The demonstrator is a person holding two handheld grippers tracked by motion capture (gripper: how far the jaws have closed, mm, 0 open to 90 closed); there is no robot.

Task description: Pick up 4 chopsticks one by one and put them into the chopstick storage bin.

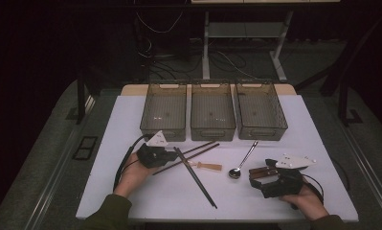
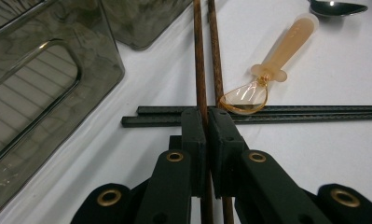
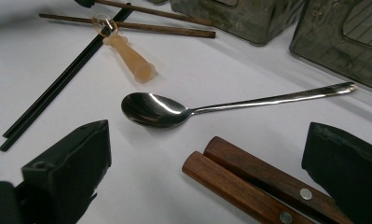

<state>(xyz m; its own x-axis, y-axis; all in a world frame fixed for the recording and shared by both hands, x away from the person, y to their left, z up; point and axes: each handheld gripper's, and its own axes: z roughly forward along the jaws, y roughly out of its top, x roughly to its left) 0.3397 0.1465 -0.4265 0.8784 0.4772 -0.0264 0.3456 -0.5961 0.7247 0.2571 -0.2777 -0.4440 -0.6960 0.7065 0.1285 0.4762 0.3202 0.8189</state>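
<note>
Left gripper view shows the left gripper [image 2: 206,122] clamped on one brown chopstick [image 2: 200,70]; its twin [image 2: 215,56] lies just outside. Lifting could drag the black chopsticks [image 2: 314,112] beneath. Right gripper [image 3: 207,154] gapes around two wooden handles [image 3: 253,179].

Three smoky plastic bins [image 1: 213,115] stand side by side at the far edge of the white table [image 1: 298,124].
</note>
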